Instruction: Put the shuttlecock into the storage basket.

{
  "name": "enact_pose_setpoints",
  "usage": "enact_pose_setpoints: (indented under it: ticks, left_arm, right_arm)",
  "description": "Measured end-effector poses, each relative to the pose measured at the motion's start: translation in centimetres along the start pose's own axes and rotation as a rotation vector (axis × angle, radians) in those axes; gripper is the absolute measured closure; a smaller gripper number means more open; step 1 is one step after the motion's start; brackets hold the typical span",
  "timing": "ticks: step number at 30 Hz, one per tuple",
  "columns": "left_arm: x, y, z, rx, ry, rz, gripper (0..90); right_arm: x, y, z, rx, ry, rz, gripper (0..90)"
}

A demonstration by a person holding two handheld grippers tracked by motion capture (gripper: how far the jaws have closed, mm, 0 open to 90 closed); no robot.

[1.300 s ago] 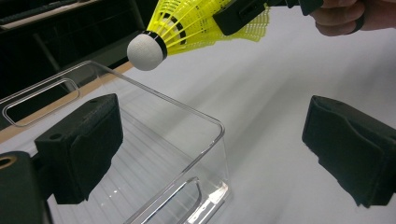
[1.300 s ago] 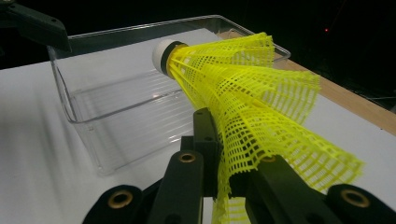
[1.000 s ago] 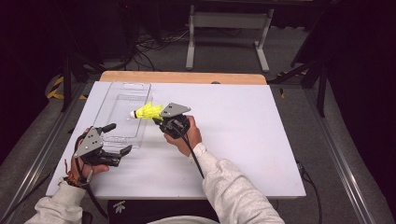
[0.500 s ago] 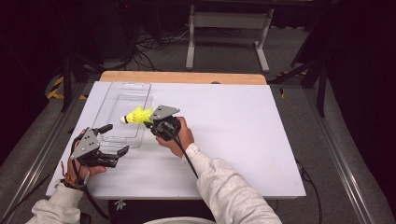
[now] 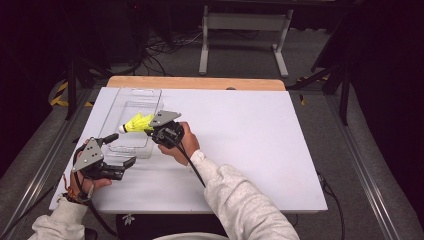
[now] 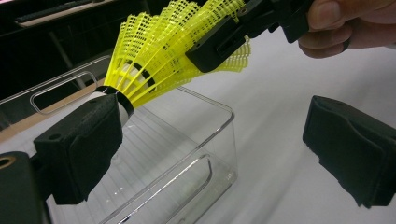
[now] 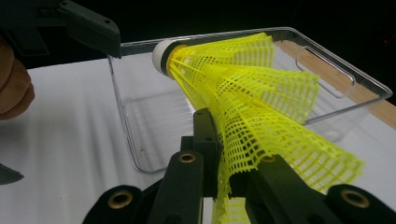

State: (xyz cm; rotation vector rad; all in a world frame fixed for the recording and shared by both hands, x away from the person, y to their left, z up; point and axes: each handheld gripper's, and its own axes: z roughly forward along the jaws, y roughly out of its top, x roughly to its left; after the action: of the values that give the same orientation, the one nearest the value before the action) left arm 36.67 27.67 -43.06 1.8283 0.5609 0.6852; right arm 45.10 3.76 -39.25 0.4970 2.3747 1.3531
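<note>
- Leftward since a second ago goes the right gripper (image 5: 150, 126), clamped on the shuttlecock (image 5: 136, 122) (yellow skirt) above the clear tray (image 5: 131, 100).
- At 7 o'clock of the tray, the left gripper (image 5: 121, 150) gapes, holding nothing.

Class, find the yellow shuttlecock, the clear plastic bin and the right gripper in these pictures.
yellow shuttlecock (image 7: 261, 98): right gripper view, on its mesh skirt.
clear plastic bin (image 5: 131, 95): high view, on its far rim by the handle slot.
right gripper (image 5: 151, 128): high view, between its fingertips, shut on the skirt.

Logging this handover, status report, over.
Right gripper shut on shuttlecock skirt, held over clear bin. Left gripper open at bin's near end, one jaw by the cork. Nothing in the way.
</note>
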Motion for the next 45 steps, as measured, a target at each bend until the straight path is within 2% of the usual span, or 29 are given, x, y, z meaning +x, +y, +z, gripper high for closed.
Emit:
enact_pose_setpoints:
  ticks: [9,16,22,35,45]
  left_arm:
    - [0.0,-0.1,-0.7,-0.01,0.01,-0.016,5.9]
    - [0.0,-0.1,-1.2,-0.014,0.024,-0.015,5.9]
    - [0.1,-0.2,-1.3,-0.024,0.026,-0.02,5.8]
    - [-0.1,-0.1,-1.2,-0.022,0.021,-0.014,5.8]
    - [0.0,-0.2,-1.2,-0.017,0.009,-0.013,5.8]
  right_arm:
    - [0.1,1.2,1.5,0.017,0.031,-0.02,87.3]
    - [0.1,2.1,2.7,0.026,0.057,-0.014,87.3]
    - [0.3,2.0,3.8,0.041,0.078,-0.009,87.3]
    - [0.9,2.2,5.3,0.083,0.09,-0.039,87.2]
    - [0.8,1.4,6.6,0.131,0.103,-0.018,86.9]
